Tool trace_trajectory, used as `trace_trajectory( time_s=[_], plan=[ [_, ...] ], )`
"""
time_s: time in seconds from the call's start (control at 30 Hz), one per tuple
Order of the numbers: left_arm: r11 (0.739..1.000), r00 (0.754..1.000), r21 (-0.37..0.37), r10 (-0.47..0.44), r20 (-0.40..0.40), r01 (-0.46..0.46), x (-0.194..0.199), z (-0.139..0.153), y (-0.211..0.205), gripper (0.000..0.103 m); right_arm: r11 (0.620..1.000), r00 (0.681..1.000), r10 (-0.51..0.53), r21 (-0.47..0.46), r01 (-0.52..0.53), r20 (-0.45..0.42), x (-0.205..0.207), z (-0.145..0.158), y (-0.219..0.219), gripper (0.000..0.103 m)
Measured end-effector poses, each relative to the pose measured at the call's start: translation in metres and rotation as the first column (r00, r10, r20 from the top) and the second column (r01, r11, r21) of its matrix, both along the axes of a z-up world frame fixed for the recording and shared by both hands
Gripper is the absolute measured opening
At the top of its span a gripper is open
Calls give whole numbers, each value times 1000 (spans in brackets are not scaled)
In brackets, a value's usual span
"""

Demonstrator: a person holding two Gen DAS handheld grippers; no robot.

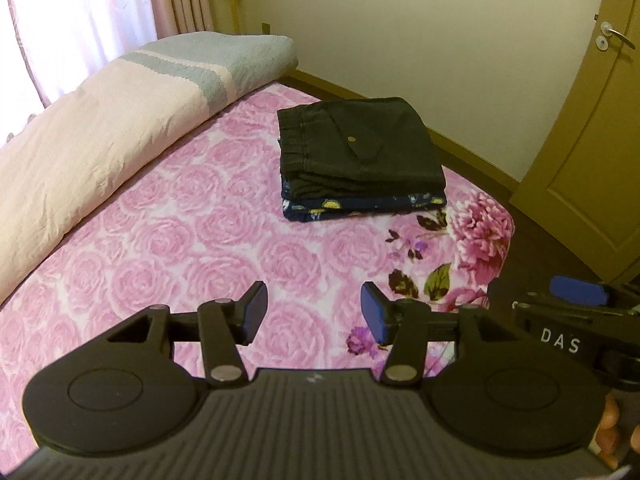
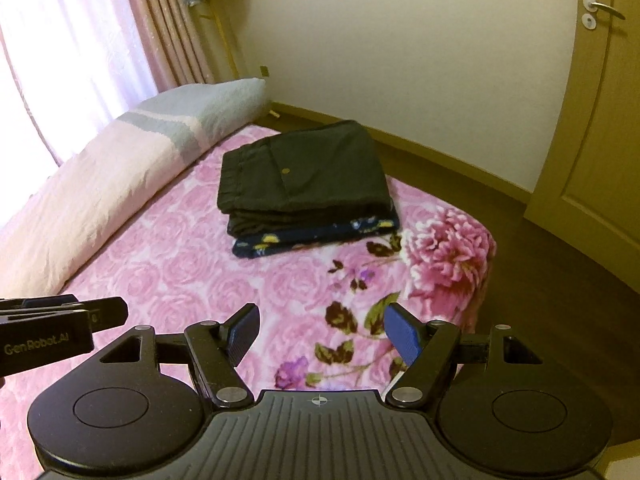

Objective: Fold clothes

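Note:
Folded black trousers (image 1: 356,140) (image 2: 304,172) with a small brass button lie on top of a folded dark blue flowered garment (image 1: 360,206) (image 2: 312,236), stacked on the pink rose bedspread (image 1: 192,240) (image 2: 180,280). My left gripper (image 1: 314,312) hovers over the bedspread well short of the stack, open, with nothing between its blue pads. My right gripper (image 2: 320,334) hangs likewise near the bed's flowered corner, open and empty. Each gripper shows at the edge of the other's view.
A rolled pale pink and grey-blue quilt (image 1: 100,132) (image 2: 120,168) lies along the left side of the bed. Curtains (image 2: 132,28) hang behind it. Dark floor (image 2: 540,272) lies right of the bed, with a yellow door (image 1: 592,140) (image 2: 600,140) beyond.

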State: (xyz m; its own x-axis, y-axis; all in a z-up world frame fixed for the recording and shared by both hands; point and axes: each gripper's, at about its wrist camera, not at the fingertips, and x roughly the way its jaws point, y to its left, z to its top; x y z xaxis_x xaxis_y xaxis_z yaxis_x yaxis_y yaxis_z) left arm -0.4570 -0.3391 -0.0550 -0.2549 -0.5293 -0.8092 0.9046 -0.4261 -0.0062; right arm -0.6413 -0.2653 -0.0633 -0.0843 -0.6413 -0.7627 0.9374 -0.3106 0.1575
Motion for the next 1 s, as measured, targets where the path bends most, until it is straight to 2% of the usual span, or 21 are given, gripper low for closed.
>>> trace_trajectory(
  time_s=[0.17, 0.5, 1.0],
  plan=[
    [1000, 1000, 6, 12, 14, -12, -5, -8, 4, 54, 999, 1000, 6, 34, -6, -1, 2, -3, -1, 72],
    [1000, 999, 14, 10, 34, -11, -29, -29, 5, 54, 998, 999, 19, 56, -21, 33, -14, -17, -5, 72],
    [998, 999, 52, 47, 4, -47, -65, -50, -16, 54, 996, 998, 53, 66, -55, 37, -54, -36, -36, 72]
  ],
)
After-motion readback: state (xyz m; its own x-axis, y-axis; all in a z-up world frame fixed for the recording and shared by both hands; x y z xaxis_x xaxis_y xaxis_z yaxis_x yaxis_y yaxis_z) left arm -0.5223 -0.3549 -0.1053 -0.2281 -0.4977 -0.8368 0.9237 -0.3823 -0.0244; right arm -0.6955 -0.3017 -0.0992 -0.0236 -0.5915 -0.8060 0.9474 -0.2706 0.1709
